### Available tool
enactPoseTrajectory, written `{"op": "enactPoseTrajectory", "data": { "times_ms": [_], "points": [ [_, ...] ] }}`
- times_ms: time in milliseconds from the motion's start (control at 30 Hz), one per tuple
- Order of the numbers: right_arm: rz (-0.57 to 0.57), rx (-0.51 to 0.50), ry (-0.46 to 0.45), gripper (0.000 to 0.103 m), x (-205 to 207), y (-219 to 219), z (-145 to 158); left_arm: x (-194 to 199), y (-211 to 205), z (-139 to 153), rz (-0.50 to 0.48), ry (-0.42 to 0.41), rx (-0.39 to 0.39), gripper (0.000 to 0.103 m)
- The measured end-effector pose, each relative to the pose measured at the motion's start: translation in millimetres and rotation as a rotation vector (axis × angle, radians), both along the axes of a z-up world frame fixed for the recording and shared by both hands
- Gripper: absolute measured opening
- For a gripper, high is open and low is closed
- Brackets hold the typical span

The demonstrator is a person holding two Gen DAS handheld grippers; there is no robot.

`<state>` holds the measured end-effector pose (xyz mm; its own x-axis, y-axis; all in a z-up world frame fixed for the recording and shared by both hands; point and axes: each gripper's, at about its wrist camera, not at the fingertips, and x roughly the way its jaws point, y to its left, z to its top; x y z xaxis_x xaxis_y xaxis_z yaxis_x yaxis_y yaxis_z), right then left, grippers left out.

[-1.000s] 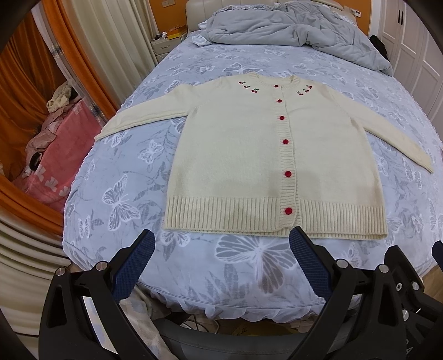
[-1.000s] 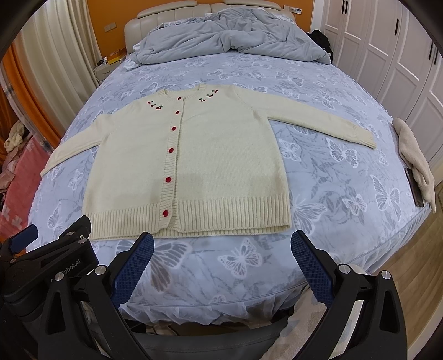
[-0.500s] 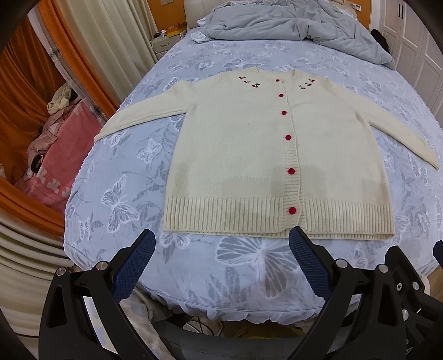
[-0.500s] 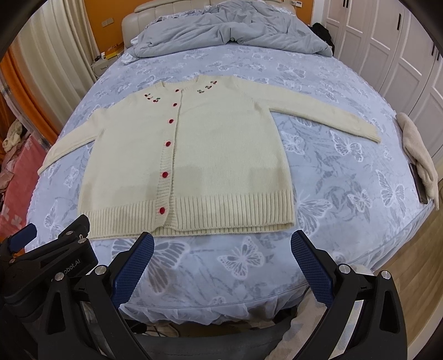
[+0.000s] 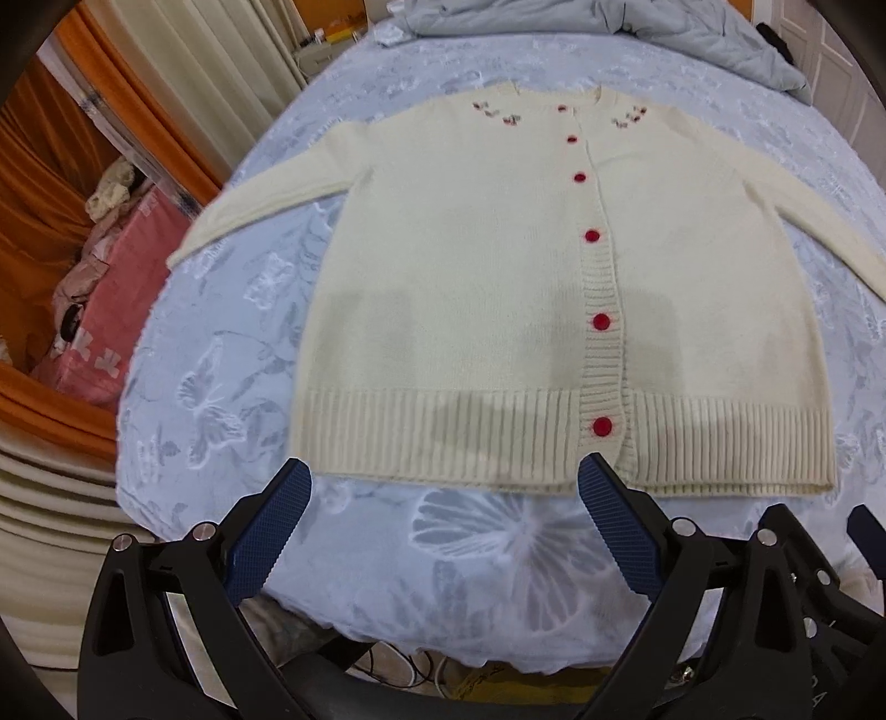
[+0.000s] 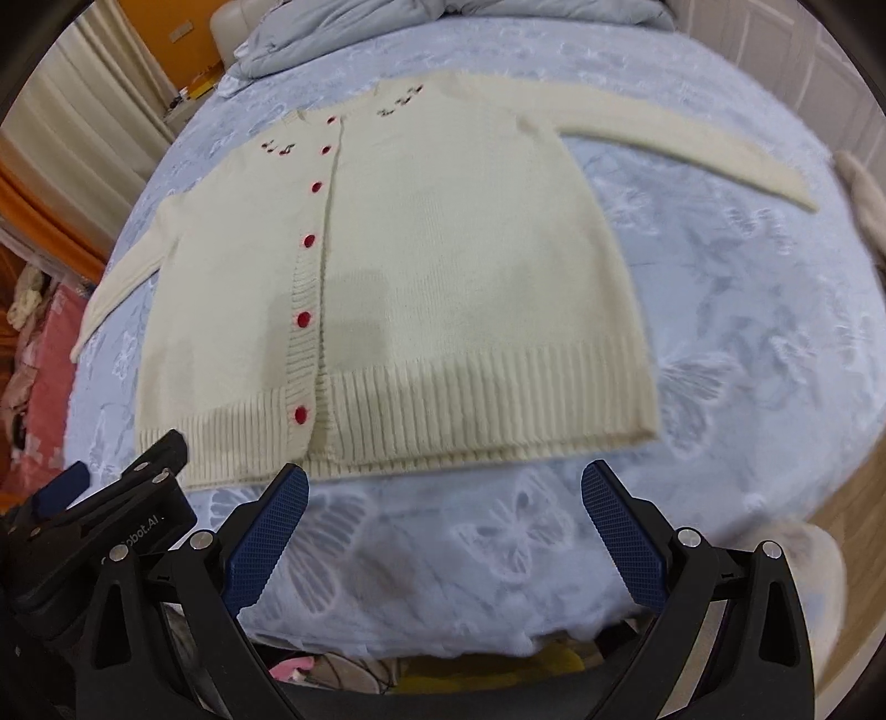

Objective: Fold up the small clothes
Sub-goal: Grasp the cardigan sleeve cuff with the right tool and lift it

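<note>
A cream knitted cardigan [image 5: 470,288] with red buttons and small cherry embroidery at the collar lies flat and face up on the bed, both sleeves spread out sideways. Its ribbed hem [image 5: 443,437] runs nearest to me. My left gripper [image 5: 443,476] hovers open just short of that hem, nothing between its blue pads. In the right wrist view the same cardigan [image 6: 443,266] fills the middle, and my right gripper [image 6: 443,482] is open too, close to the hem's middle. The left gripper's black body [image 6: 111,515] shows at the lower left there.
The bed has a pale blue butterfly-print sheet [image 5: 470,554] and a rumpled grey duvet [image 6: 310,33] at the head. Pink bedding [image 5: 111,310] and orange curtains stand to the left. A beige cloth [image 6: 864,194] lies at the bed's right edge, with wardrobe doors behind it.
Both grippers have moved forward and lower toward the cardigan's hem, so the cardigan looms larger. Both stay open. The cardigan itself has not shifted.
</note>
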<state>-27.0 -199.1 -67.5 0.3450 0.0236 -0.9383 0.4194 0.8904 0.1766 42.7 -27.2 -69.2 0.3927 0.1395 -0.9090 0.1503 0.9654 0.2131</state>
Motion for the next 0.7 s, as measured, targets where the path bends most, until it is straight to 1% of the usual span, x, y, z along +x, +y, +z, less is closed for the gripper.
{"op": "enactPoseTrajectory", "data": {
  "times_ms": [67,100,167,200,233,267,300,333,367,400,433,467,533,567,600,667,700],
  "points": [
    [0.014,0.044,-0.02,0.097,13,-20,-9,12,-2,-7,0.012,0.018,-0.052,0.095],
    [-0.009,0.048,-0.035,0.097,18,-35,-11,20,-2,-10,0.019,0.02,-0.083,0.095],
    [-0.082,0.078,-0.087,0.097,28,-84,-18,31,-1,-13,0.019,0.015,-0.12,0.096],
    [-0.132,0.101,-0.11,0.097,33,-117,-23,37,-1,-15,0.017,0.015,-0.137,0.096],
    [-0.171,0.112,-0.125,0.097,37,-140,-27,45,1,-17,0.001,0.015,-0.18,0.096],
    [-0.23,0.117,-0.149,0.097,40,-174,-32,49,3,-18,-0.005,0.014,-0.195,0.096],
    [-0.303,0.116,-0.176,0.097,45,-219,-40,56,5,-20,-0.002,0.003,-0.206,0.096],
    [-0.336,0.115,-0.187,0.097,47,-240,-43,61,7,-22,0.001,-0.008,-0.218,0.097],
    [-0.4,0.112,-0.208,0.097,51,-283,-50,64,10,-23,0.004,-0.017,-0.231,0.097],
    [-0.44,0.108,-0.216,0.096,53,-306,-54,68,12,-26,0.01,-0.023,-0.242,0.097],
    [-0.49,0.108,-0.23,0.092,53,-333,-58,72,14,-28,0.018,-0.025,-0.251,0.098],
    [-0.567,0.12,-0.265,0.091,51,-366,-63,77,16,-31,0.03,-0.023,-0.262,0.098],
    [-0.692,0.144,-0.294,0.091,45,-408,-73,85,21,-37,0.055,-0.019,-0.282,0.098],
    [-0.776,0.16,-0.311,0.091,40,-431,-80,89,24,-40,0.071,-0.017,-0.29,0.098],
    [-0.825,0.169,-0.323,0.091,36,-444,-84,92,26,-44,0.085,-0.016,-0.296,0.098],
    [-0.908,0.178,-0.36,0.083,32,-462,-91,98,31,-49,0.107,-0.021,-0.304,0.098],
    [-0.923,0.18,-0.379,0.071,32,-465,-92,99,32,-50,0.111,-0.023,-0.307,0.098]
  ]
}}
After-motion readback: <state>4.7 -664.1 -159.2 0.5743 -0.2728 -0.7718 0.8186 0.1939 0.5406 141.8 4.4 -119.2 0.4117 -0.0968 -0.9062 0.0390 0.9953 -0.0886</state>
